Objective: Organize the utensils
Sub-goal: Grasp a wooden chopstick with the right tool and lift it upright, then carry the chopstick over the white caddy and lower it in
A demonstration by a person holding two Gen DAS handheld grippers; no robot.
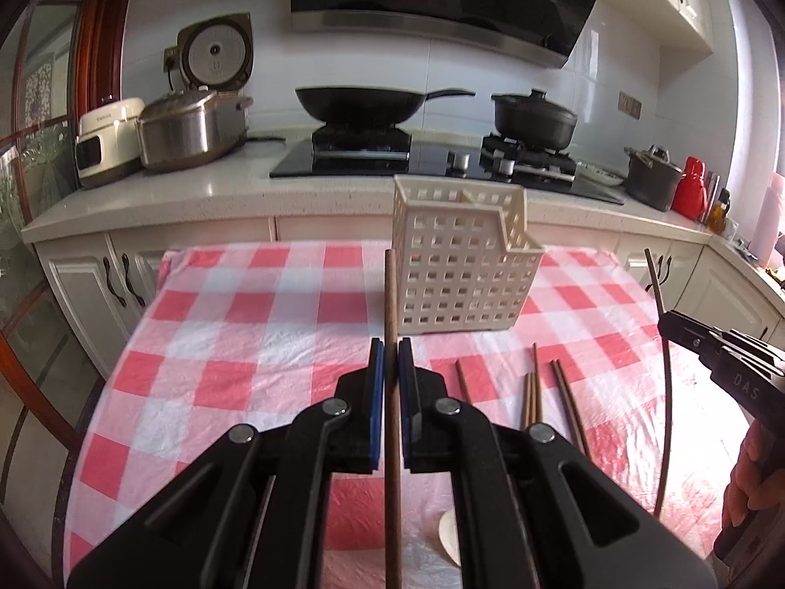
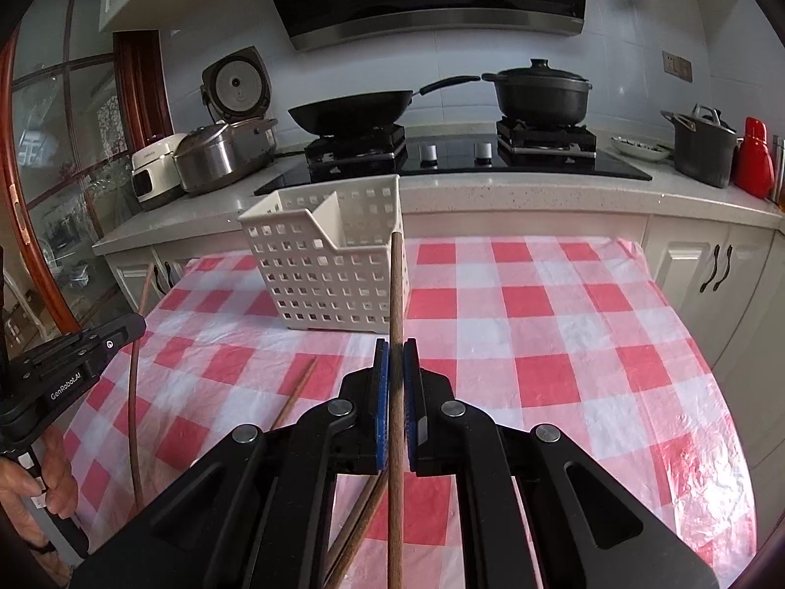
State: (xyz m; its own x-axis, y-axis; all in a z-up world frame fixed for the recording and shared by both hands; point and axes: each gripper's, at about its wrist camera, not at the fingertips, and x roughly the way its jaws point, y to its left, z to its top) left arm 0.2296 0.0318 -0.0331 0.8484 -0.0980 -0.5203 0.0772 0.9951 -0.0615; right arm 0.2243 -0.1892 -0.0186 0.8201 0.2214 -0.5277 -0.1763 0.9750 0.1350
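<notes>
The table (image 1: pixel 235 324) is covered by a red-and-white checked cloth (image 1: pixel 274 304). A white perforated basket (image 1: pixel 461 265) is stood upright toward the cloth's far edge. Nearer than the basket and slightly to its right, several loose wooden chopsticks (image 1: pixel 535 392) are seen lying flat on the cloth.

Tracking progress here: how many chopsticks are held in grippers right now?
2: one chopstick clamped in the left gripper, another chopstick in the right gripper; loose chopsticks lie on the tablecloth.
</notes>
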